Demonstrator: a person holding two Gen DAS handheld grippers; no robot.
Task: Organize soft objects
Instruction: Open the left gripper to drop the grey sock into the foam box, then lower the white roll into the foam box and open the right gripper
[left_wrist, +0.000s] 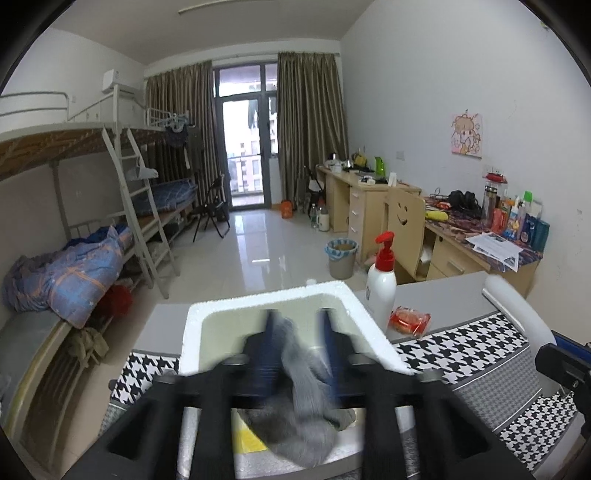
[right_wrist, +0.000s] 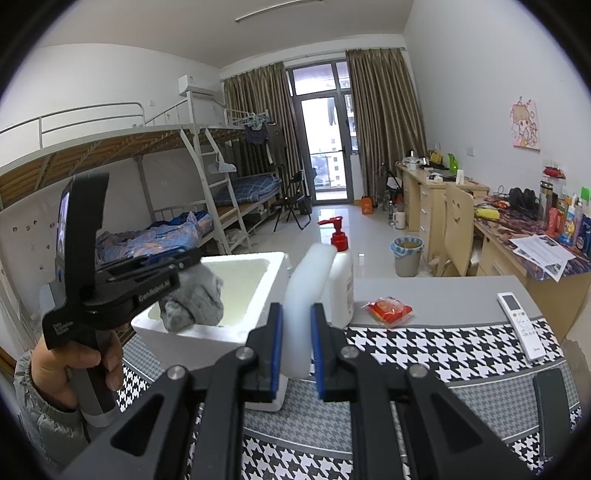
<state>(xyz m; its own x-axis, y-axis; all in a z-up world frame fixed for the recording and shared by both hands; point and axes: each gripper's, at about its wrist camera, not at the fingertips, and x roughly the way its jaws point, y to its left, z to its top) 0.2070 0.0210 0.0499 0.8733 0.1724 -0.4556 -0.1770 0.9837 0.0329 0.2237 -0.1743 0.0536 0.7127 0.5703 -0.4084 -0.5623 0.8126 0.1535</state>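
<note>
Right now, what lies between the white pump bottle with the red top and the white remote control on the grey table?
A red plastic-wrapped packet lies between the pump bottle and the remote control, on the grey table; the right wrist view shows it.

Dorm room, daylight from the balcony door

White walls and a glossy tiled floor (left_wrist: 255, 236); metal bunk beds (left_wrist: 74, 155) with ladders line the left side, wooden desks (left_wrist: 365, 195) (cluttered with bottles and papers) the right. Brown curtains (left_wrist: 310, 122) flank the glass door (left_wrist: 245, 147). A bin (left_wrist: 341, 258) stands by a chair (left_wrist: 404, 221); a poster (left_wrist: 467, 134) hangs above.
</note>
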